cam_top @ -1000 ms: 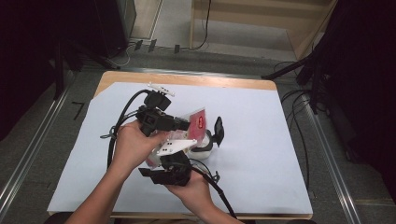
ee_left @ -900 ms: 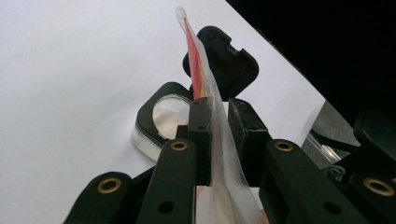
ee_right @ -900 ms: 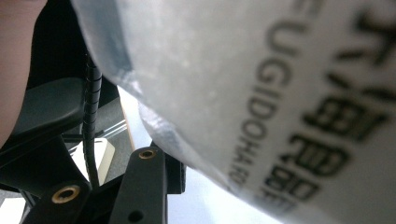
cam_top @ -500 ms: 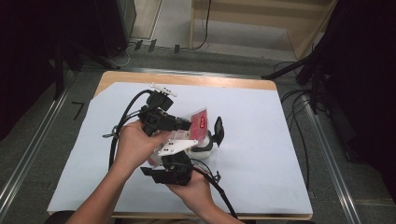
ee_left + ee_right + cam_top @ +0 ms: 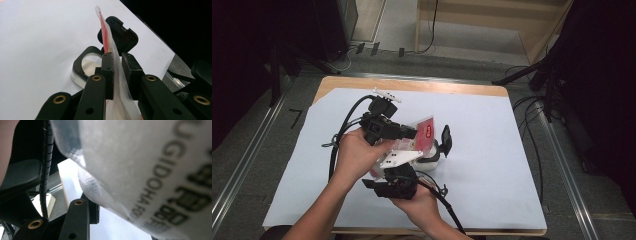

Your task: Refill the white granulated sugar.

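Left hand-held gripper (image 5: pixel 117 75) clamped on edge of plastic packet (image 5: pixel 110 47), held upright above black-lidded container (image 5: pixel 434 152) on counter (image 5: pixel 492 150). Right hand-held gripper (image 5: pixel 397 182) below, at packet's lower end; grip there impossible to tell.

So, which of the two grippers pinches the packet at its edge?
The left gripper: its pads clamp the packet's thin sealed edge. The right one is lower.
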A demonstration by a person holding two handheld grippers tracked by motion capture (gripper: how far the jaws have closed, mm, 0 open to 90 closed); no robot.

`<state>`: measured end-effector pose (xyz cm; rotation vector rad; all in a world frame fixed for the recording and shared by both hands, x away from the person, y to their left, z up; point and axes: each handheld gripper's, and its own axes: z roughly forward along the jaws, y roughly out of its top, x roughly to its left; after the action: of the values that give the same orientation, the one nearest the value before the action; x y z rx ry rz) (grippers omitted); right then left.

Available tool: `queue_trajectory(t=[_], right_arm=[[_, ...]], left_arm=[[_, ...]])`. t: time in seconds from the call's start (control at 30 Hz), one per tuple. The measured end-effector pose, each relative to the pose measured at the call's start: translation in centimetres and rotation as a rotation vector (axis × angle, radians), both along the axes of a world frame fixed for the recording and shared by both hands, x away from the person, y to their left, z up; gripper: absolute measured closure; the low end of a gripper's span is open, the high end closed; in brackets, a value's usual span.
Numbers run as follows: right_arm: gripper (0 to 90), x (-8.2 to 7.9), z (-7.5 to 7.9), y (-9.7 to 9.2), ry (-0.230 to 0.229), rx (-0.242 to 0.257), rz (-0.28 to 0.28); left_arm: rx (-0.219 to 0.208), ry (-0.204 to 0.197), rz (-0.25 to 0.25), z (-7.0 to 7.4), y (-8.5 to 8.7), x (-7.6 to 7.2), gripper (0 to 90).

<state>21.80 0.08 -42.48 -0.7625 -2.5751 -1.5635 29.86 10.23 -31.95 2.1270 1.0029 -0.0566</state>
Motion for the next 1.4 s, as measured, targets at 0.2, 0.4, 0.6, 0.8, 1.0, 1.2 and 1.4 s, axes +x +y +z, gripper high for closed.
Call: queue_trajectory(t=[0.2,0.4,0.6,0.8,1.0,1.2,1.4], right_arm=[[63.9,-0.03,0.16,0.00,0.008,0.003,0.001],[63.9,0.03,0.19,0.01,0.013,0.005,0.001],[64.0,0.22,-0.03,-0.05,0.021,0.006,-0.001],[63.9,0.31,-0.01,-0.14,0.020,0.009,-0.005],[64.0,0.32,-0.03,-0.20,0.016,0.008,-0.005],[64.0,0.30,-0.05,-0.19,0.014,0.007,-0.005],[64.0,0.27,-0.06,-0.17,0.010,0.007,-0.004]], left_arm=[[0.001,-0.003,0.001,0.11,-0.04,-0.03,81.5],[0.004,0.004,0.001,0.10,-0.06,0.12,81.5],[0.009,0.017,-0.004,-0.15,-0.15,0.46,81.5],[0.011,0.018,-0.007,-0.10,-0.36,0.58,81.7],[0.015,0.010,-0.007,-0.06,-0.43,0.50,81.8],[0.017,0.007,-0.005,-0.04,-0.47,0.39,81.8],[0.016,0.005,-0.012,-0.03,-0.47,0.36,81.8]])
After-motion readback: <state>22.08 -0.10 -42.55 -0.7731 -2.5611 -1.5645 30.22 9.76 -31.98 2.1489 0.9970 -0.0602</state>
